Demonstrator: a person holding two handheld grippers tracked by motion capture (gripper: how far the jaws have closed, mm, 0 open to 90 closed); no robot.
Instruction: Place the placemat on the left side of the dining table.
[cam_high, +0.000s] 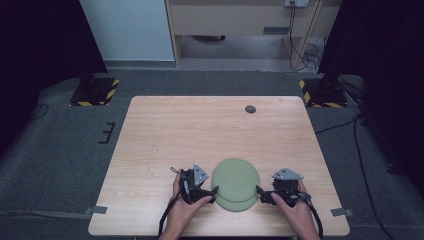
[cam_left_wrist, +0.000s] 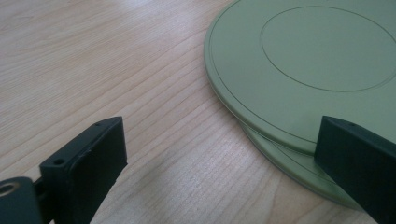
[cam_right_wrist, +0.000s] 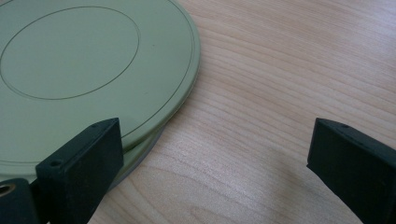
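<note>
Two stacked round green plastic plates (cam_high: 235, 183) near table's (cam_high: 165, 130) front edge; your left gripper (cam_high: 212, 193) and right gripper (cam_high: 261, 193) flank them, jaws spread.

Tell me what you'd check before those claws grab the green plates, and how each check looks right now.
1. Left claw open: ok.
2. Right claw open: ok.
3. Two plates stacked, top plate shifted off the bottom plate: ok.
4. A claw at each side of the stack: ok.
5. Jaws around a plate rim: not ok, both beside it.
6. Bare table beyond the stack: ok.
</note>
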